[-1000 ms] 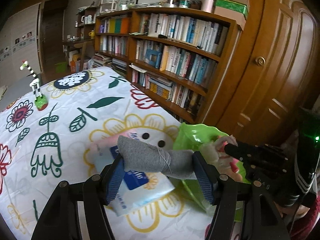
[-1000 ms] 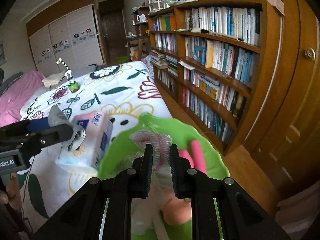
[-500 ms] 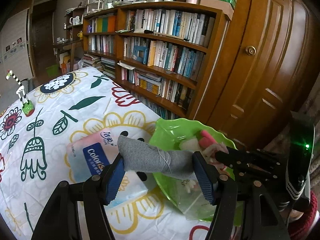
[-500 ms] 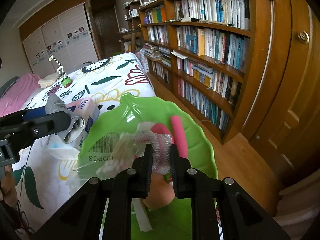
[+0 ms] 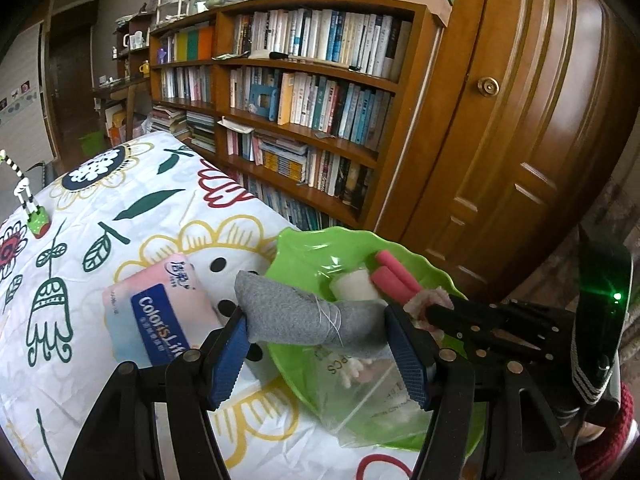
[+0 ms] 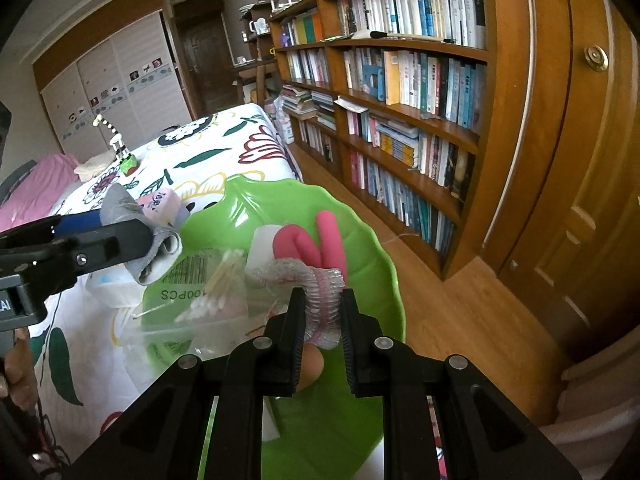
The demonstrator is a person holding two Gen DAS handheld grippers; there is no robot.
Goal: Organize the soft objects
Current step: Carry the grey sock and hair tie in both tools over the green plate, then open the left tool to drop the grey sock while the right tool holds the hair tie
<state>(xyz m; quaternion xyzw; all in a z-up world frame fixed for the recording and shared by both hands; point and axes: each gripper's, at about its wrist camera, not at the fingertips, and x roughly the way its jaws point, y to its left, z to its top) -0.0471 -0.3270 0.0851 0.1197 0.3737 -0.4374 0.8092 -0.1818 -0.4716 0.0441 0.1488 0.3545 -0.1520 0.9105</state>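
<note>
Two grippers are each holding something soft right now.

In the left wrist view, the left gripper (image 5: 316, 344) is squeezing a rolled grey felt cloth tied with white thread (image 5: 304, 314) between its blue pads (image 5: 230, 354). The fingers are standing wide apart because the roll is long. The roll is hanging over the near rim of the leaf-shaped green plastic bowl (image 5: 304, 248), which is sitting at the edge of the white bed cover with big flowers (image 5: 120, 208). Just beside the bowl, a soft pink and blue pack of tissues (image 5: 156, 312) is lying on the cover. Inside the bowl, a white foam block (image 5: 354, 286), pink foam tubes (image 5: 394, 276) and a clear bag of cotton swabs (image 5: 368, 392) are already resting.

In the right wrist view, the right gripper (image 6: 322, 320) is pinching a frilly pink and clear hair scrunchie (image 6: 320, 288), with its fingers pressed close together. The scrunchie is hanging above the middle of the bowl.

The job looks partly done. Some soft things are in the bowl. The grey roll and the scrunchie are not let go yet, and the tissue pack is lying outside.
</note>
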